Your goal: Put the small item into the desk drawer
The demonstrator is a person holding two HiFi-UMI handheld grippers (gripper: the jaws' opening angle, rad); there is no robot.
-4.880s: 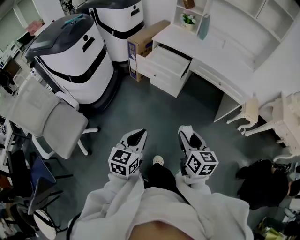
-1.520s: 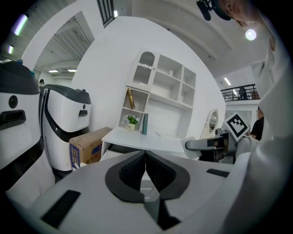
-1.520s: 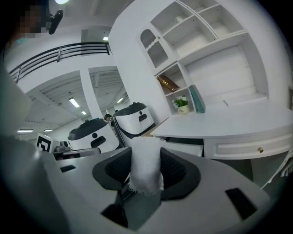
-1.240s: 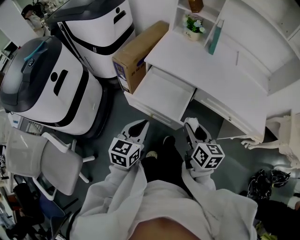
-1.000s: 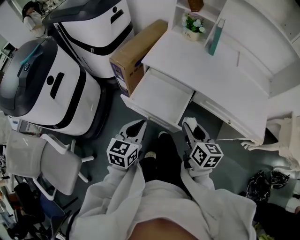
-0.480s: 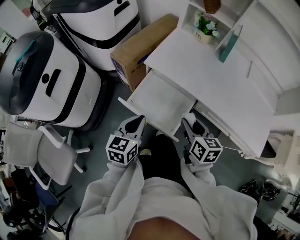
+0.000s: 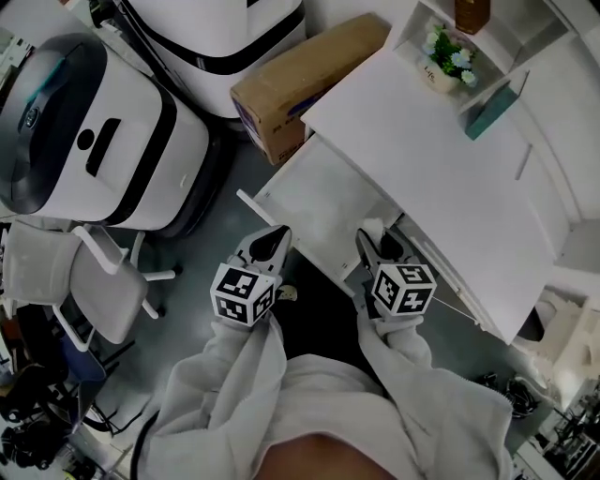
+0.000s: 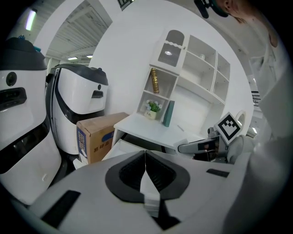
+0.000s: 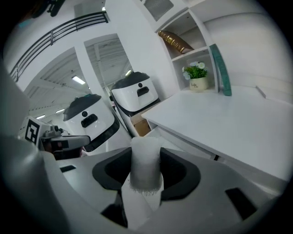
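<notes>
Small white item is pictured pinched between the jaws of the right gripper, with a frayed lower edge shown in the right gripper view. It is held at the near front edge of the open desk drawer and has not yet been placed inside. The jaws of the left gripper are pressed together with nothing between them. That gripper is held just beside the left end of the drawer's front, over the grey floor.

A white desk top is seen above and to the right of the drawer. A potted plant, a teal book and a brown ornament are kept at its far side. A cardboard box is wedged against the desk's left end, touching or nearly touching it. Two large white machines are parked beyond the box, and an office chair is seen near them. A light shoe is visible between the two grippers.

Blue print is carried on the box's end (too small to be read). A short word on the plant pot appears to read "Life".
</notes>
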